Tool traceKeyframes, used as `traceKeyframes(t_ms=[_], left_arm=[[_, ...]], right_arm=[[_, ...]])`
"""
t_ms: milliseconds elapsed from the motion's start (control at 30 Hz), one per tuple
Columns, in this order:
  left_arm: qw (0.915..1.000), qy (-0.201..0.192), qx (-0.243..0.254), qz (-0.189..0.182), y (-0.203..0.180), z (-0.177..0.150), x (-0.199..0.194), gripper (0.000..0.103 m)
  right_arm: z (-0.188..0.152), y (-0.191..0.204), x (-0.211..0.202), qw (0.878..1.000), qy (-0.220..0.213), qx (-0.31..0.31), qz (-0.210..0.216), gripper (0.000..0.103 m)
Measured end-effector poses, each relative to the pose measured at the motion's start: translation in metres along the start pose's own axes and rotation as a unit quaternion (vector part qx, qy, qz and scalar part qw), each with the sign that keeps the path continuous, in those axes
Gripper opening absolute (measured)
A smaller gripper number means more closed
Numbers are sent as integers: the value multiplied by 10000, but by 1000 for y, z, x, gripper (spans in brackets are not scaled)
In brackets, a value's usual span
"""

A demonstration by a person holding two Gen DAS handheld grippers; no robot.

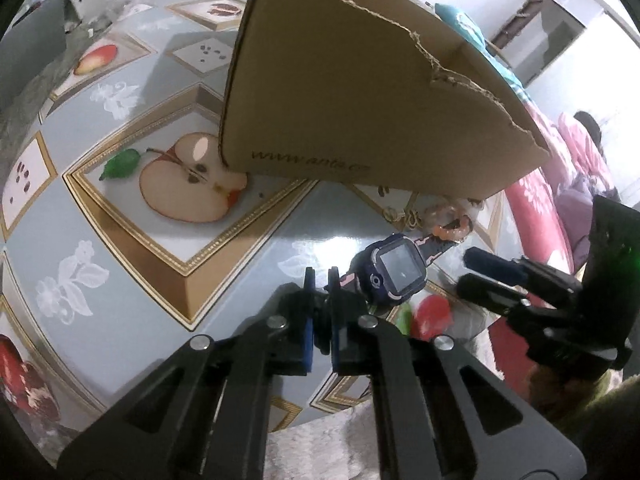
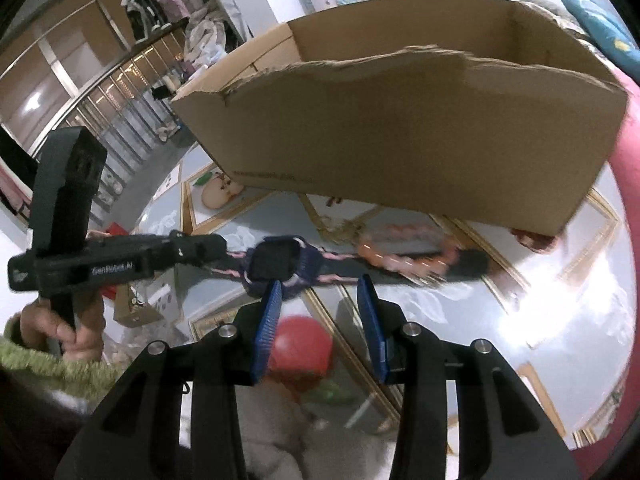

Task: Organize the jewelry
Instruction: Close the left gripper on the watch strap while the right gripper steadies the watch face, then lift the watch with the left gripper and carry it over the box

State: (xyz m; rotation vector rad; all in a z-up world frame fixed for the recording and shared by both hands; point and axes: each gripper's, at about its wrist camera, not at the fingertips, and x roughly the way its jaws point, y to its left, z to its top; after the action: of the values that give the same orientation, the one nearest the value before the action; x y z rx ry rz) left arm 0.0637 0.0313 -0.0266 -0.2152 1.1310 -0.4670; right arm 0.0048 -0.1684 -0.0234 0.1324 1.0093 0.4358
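While clamped on the strap, the left hand-held gripper (image 1: 320, 280) held the smartwatch (image 1: 394, 274) above the table (image 1: 120, 264).
Right hand-held gripper (image 2: 318, 292) gaped empty; the thin strap could slip before the cardboard box (image 1: 360, 92).

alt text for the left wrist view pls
The left gripper is shut on the strap of a purple smartwatch on a fruit-print tablecloth. A torn cardboard box stands behind it, an orange bead bracelet beside, the right gripper open nearby.
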Motion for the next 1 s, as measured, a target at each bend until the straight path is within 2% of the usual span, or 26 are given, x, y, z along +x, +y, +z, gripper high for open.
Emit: traceKeyframes(t_ms=[233, 333, 400, 433, 533, 633, 800, 1000], left_arm=[[9999, 84, 138, 23, 3, -2, 3, 5], [9998, 63, 162, -4, 2, -3, 5, 5], [9998, 57, 157, -50, 4, -4, 5, 5], [9998, 52, 152, -66, 4, -4, 5, 5], [9998, 39, 175, -103, 3, -4, 6, 5], [9997, 56, 209, -131, 4, -5, 6, 5], [9994, 102, 302, -120, 6, -7, 3, 5], [9996, 121, 257, -56, 14, -11, -4, 5]], right_arm=[[8, 1, 11, 9999, -15, -139, 59, 35], [13, -8, 20, 9999, 77, -84, -104, 34], [14, -14, 22, 9998, 86, -76, -187, 22], [15, -17, 22, 9997, 83, -87, -234, 20], [18, -22, 20, 9977, 2, -179, -652, 17], [20, -29, 19, 9965, -59, -112, -828, 17], [19, -27, 19, 9902, -99, -372, -1342, 17], [15, -31, 13, 9834, -109, -492, -1743, 17]])
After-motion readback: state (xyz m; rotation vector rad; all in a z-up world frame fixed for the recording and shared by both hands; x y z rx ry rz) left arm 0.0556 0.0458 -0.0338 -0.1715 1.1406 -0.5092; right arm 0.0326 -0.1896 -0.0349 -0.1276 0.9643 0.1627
